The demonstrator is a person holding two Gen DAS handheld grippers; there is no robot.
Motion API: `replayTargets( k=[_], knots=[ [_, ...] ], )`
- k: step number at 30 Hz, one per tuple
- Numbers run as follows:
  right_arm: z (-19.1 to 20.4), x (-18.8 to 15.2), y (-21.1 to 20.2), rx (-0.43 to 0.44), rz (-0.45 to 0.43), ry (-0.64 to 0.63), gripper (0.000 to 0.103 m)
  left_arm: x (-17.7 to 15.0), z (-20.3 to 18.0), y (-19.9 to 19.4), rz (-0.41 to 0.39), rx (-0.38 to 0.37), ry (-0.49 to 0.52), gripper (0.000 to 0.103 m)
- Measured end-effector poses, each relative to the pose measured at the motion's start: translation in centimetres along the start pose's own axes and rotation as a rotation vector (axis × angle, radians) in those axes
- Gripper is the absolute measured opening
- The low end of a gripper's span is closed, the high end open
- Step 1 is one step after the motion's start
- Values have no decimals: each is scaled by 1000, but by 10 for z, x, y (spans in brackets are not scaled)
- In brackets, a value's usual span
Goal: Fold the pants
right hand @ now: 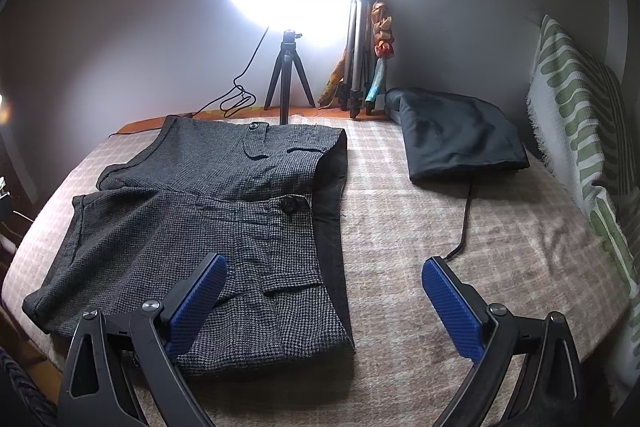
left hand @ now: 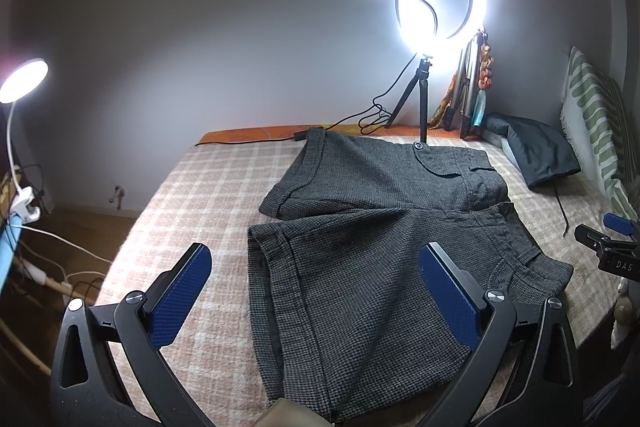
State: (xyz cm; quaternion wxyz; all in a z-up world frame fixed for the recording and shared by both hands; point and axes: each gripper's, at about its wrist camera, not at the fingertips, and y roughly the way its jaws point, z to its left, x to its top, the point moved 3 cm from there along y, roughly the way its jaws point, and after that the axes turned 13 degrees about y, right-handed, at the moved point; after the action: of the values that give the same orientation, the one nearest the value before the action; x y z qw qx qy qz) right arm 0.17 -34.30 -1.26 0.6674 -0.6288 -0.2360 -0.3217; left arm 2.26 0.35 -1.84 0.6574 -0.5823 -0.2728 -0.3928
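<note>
Grey houndstooth shorts [left hand: 360,239] lie spread flat on the checked bed cover [left hand: 192,195], waistband to the right, two legs to the left. My left gripper [left hand: 316,267] is open and empty, hovering above the near leg's hem. In the right wrist view the shorts [right hand: 208,211] lie left of centre, dark waistband lining turned out along the right edge. My right gripper [right hand: 324,279] is open and empty, above the near waistband corner. The right gripper's blue tip also shows in the left wrist view [left hand: 618,225].
A lit ring light on a small tripod [right hand: 288,83] stands at the bed's far edge, its cable trailing left. A folded dark garment [right hand: 456,135] lies far right, a cord [right hand: 466,219] running from it. A green-patterned pillow [right hand: 576,131] lines the right side. A clip lamp [left hand: 22,83] is left.
</note>
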Motion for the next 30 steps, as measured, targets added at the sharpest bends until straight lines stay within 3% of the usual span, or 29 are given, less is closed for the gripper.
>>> replayTargets(
  k=[30],
  knots=[
    [4,-3,0,7,6,2,100,-1,1,1,2,2,2,103]
  ],
)
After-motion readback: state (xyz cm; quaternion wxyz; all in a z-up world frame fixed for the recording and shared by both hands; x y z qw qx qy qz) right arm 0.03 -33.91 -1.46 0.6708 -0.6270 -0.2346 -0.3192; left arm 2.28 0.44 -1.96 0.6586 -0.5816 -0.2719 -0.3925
